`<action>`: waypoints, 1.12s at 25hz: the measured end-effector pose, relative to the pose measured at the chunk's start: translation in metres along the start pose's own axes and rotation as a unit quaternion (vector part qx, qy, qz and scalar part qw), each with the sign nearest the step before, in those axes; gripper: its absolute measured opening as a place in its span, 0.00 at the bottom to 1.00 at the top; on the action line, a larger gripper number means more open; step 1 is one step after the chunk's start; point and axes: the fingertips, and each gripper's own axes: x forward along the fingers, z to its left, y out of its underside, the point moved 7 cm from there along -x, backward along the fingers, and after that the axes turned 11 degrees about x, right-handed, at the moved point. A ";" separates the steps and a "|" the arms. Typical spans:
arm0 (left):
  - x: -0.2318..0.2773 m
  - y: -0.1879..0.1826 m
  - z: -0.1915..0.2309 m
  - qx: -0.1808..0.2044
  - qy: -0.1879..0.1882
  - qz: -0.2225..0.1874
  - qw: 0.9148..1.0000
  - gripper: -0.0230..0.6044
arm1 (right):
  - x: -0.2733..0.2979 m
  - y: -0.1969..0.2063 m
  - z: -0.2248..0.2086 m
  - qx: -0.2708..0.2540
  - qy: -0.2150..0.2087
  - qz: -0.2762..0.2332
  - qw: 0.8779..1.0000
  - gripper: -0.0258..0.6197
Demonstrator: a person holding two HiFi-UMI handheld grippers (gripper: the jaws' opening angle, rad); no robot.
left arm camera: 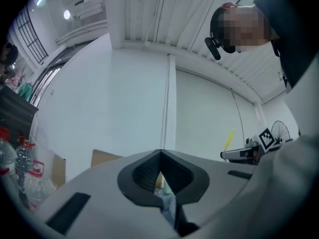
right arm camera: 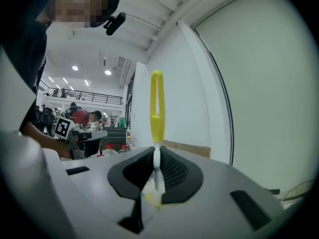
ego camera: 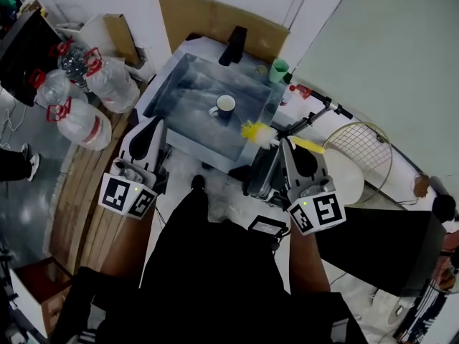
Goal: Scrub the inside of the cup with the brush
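**A:** What are we holding nearest to us?

**B:** We are gripping the brush (right arm camera: 157, 108) in our right claw (right arm camera: 156, 152). Its jaws are pinching the white neck. The yellow loop handle is sticking out past the tips, and the bristles are sitting back toward the camera.

**A:** And our left claw (left arm camera: 160, 154)?

**B:** We are carrying it pressed shut, pads meeting, with nothing between them. It is pointing at a bare white wall.

**A:** Looking down from the head view, where are we seeing the cup (ego camera: 225, 105)?

**B:** We are seeing it standing upright in the basin (ego camera: 179, 84), beyond both claws and touching neither. Its handle is pointing left. The brush's bristles are hanging over the basin's near edge, to the right of the cup and apart from it.

**A:** What are we seeing farther out?

**B:** We are seeing a green cup (ego camera: 278, 70) at the basin's far right corner and a black faucet (ego camera: 233, 45) on its far side. Water bottles (ego camera: 86, 84) are clustering off to the left, and a cardboard sheet (ego camera: 215, 16) is leaning against the wall behind.
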 end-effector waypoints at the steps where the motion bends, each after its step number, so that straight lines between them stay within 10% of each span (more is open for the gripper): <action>1: -0.013 0.000 -0.011 0.000 -0.005 0.004 1.000 0.06 | -0.012 0.002 0.003 0.002 -0.003 0.000 1.000 0.10; 14: -0.155 -0.004 -0.129 0.001 -0.031 0.083 0.996 0.06 | -0.151 0.031 0.049 0.016 -0.032 0.011 0.999 0.10; 28: -0.302 -0.006 -0.148 -0.012 0.003 0.103 0.995 0.06 | -0.246 0.082 0.171 0.015 0.023 0.059 0.998 0.10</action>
